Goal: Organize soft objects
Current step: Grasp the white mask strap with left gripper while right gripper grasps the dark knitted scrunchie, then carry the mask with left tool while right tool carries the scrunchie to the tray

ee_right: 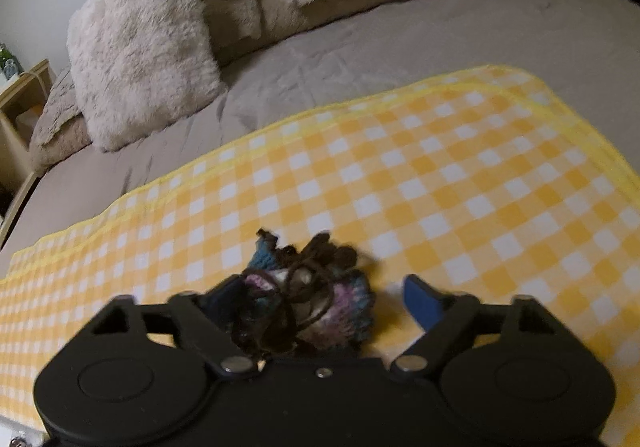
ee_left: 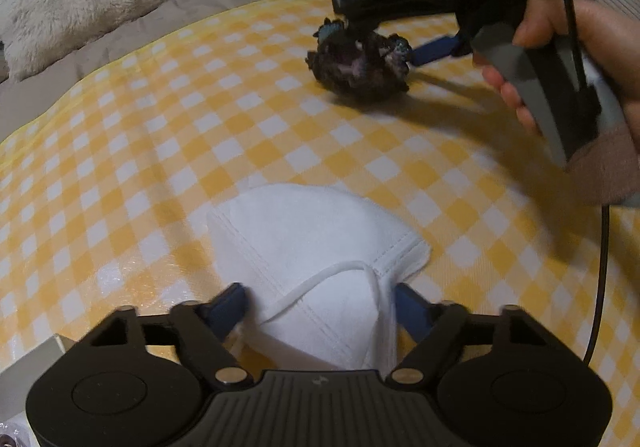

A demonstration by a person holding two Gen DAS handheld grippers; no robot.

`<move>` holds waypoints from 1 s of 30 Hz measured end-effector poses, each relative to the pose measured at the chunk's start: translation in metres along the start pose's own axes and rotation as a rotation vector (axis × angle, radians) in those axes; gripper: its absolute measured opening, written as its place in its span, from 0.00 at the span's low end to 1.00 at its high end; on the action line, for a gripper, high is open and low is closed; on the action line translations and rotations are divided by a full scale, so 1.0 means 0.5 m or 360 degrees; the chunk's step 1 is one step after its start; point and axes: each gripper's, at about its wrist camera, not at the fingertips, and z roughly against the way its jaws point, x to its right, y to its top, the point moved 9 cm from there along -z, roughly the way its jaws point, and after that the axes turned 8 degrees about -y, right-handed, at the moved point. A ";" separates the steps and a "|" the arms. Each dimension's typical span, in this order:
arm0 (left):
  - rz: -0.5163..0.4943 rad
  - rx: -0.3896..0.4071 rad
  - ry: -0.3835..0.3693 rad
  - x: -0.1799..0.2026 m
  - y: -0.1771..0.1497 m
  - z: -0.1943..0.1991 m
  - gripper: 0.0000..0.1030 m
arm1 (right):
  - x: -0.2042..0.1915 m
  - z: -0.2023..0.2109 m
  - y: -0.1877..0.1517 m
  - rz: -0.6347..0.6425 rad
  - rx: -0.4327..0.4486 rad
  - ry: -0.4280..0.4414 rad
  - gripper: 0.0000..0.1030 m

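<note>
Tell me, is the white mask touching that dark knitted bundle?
Apart. The left wrist view shows the white mask near the camera and the dark knitted bundle farther off, with bare checkered cloth between them.

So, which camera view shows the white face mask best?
The left wrist view: the white face mask lies on the checked cloth, seen nearly whole, ear loop included, between the left gripper fingers. The right wrist view does not show it.
</note>
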 end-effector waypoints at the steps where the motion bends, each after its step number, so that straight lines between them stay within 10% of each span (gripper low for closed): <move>1: 0.0010 0.0003 -0.0002 -0.002 0.002 0.003 0.59 | -0.005 -0.005 -0.004 0.0007 -0.0024 0.0012 0.75; 8: 0.0097 0.0027 0.0027 -0.024 0.011 0.021 0.19 | -0.033 -0.005 -0.028 0.0152 -0.0086 0.0019 0.44; 30: 0.0158 0.0279 0.0162 0.003 0.031 0.185 0.14 | -0.011 0.215 -0.028 0.0365 0.0063 0.0078 0.38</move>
